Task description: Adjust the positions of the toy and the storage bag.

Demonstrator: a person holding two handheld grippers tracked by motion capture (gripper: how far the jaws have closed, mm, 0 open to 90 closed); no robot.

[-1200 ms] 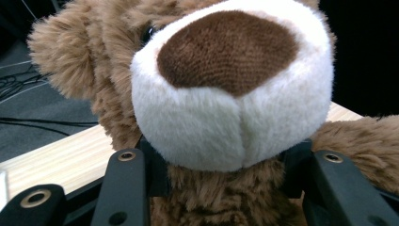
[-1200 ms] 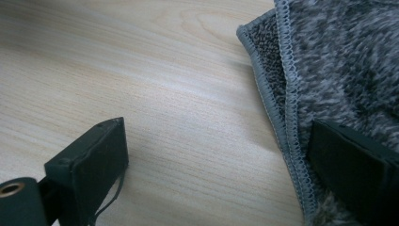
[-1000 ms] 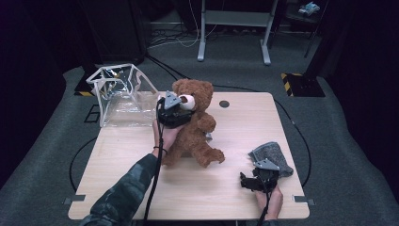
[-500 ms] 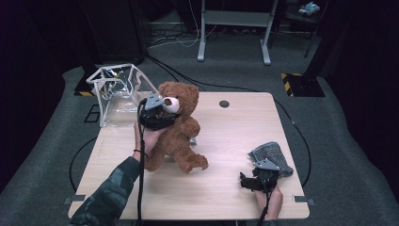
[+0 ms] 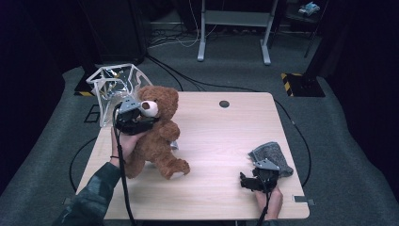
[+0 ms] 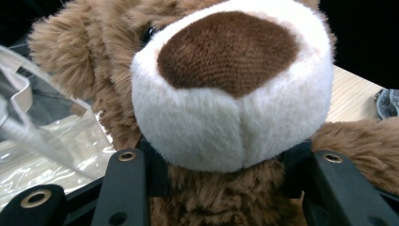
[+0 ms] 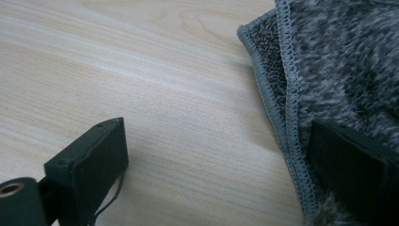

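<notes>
Teddy bear point(image 6: 226, 94) neck between left gripper point(image 6: 226, 188) fingers point(image 6: 124, 188), clamped.

Left gripper point(image 5: 136, 123): black body, grey three-cornered top plate, black cable. Jaws black, brass-ringed screw holes. Right gripper point(image 5: 254, 181): same build. Dark green patterned sleeve point(image 5: 89, 200) at 7 o'clock, thin black wristband point(image 5: 114, 157).
</notes>
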